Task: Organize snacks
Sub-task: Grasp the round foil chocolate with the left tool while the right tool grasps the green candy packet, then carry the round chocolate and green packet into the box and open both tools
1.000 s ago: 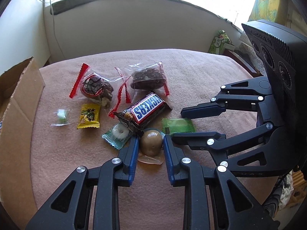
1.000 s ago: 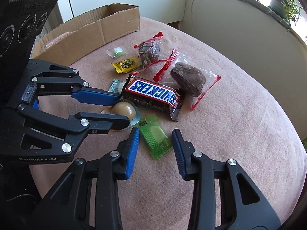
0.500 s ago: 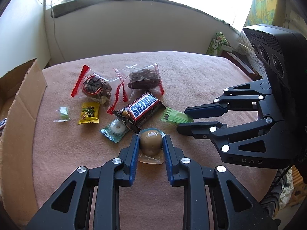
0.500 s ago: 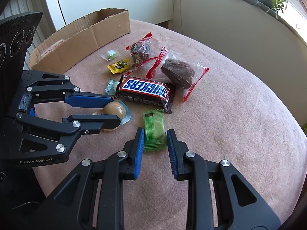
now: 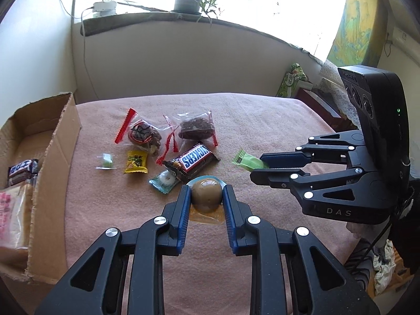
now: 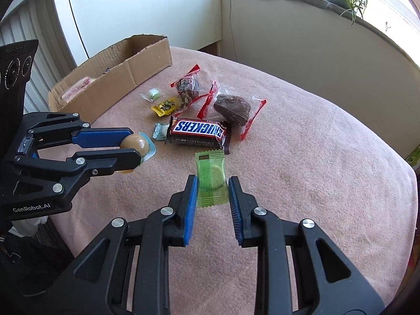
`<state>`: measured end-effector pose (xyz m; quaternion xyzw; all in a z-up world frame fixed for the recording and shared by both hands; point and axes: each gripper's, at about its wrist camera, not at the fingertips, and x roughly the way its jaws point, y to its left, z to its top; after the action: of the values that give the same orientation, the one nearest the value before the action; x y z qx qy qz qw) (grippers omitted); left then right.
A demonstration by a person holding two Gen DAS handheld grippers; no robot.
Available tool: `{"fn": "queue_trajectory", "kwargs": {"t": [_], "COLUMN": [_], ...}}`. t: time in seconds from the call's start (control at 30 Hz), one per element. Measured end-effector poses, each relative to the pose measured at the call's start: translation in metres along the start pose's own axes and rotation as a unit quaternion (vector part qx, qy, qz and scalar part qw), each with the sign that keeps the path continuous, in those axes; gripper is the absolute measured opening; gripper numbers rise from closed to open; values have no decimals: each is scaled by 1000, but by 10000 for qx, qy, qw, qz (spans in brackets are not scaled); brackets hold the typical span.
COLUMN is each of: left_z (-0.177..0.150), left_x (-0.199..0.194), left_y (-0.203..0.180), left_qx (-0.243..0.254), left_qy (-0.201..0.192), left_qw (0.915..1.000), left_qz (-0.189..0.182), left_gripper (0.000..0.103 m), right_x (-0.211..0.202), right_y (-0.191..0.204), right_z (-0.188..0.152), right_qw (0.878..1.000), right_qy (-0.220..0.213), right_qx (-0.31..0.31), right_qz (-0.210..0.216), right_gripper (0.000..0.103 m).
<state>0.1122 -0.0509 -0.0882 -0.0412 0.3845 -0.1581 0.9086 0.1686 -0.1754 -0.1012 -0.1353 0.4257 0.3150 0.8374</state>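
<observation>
My left gripper (image 5: 205,193) is shut on a round brown jelly cup (image 5: 205,195) with a blue-rimmed lid, held above the pink cloth; the same gripper (image 6: 135,148) shows at the left of the right wrist view. My right gripper (image 6: 212,185) is shut on a green wrapped snack (image 6: 211,181), lifted off the cloth, and the snack (image 5: 248,161) pokes out of that gripper (image 5: 256,169) in the left wrist view. On the cloth lie a Snickers bar (image 6: 200,132), two red-edged clear bags of chocolate pieces (image 6: 231,106) (image 6: 187,89), a yellow candy (image 6: 165,106), a small green candy (image 6: 154,94) and a teal wrapped mint (image 6: 160,130).
An open cardboard box (image 5: 56,157) stands at the table's left edge with packets inside; it is the box (image 6: 115,78) at the far left in the right wrist view. A window ledge with a potted plant (image 5: 187,1) runs behind. The pink cloth (image 6: 315,170) ends near the right and front.
The right gripper closed on the green snack and lifted it. The left gripper rose with the jelly cup. Both hands moved up and back from the pile.
</observation>
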Motion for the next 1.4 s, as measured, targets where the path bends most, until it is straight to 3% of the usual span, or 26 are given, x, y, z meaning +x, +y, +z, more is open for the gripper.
{"fn": "queue_trajectory", "kwargs": {"t": [0.33, 0.63, 1.4], "left_z": [1, 2, -6], "left_x": [-32, -65, -108], "left_y": [18, 53, 150], "left_qx": [-190, -405, -769], "left_qy": [-350, -699, -1070], "left_qw": [9992, 9961, 9819], "left_qz": [55, 360, 1357], "left_gripper": [23, 23, 23], "right_x": [-21, -31, 18], "right_y": [19, 49, 140], "right_z": [10, 43, 132], "right_qw": [9998, 9984, 9946], "right_qy": [-210, -544, -776], "right_qx": [38, -17, -433], "right_qz": [-36, 149, 527], "right_gripper": [25, 25, 25]}}
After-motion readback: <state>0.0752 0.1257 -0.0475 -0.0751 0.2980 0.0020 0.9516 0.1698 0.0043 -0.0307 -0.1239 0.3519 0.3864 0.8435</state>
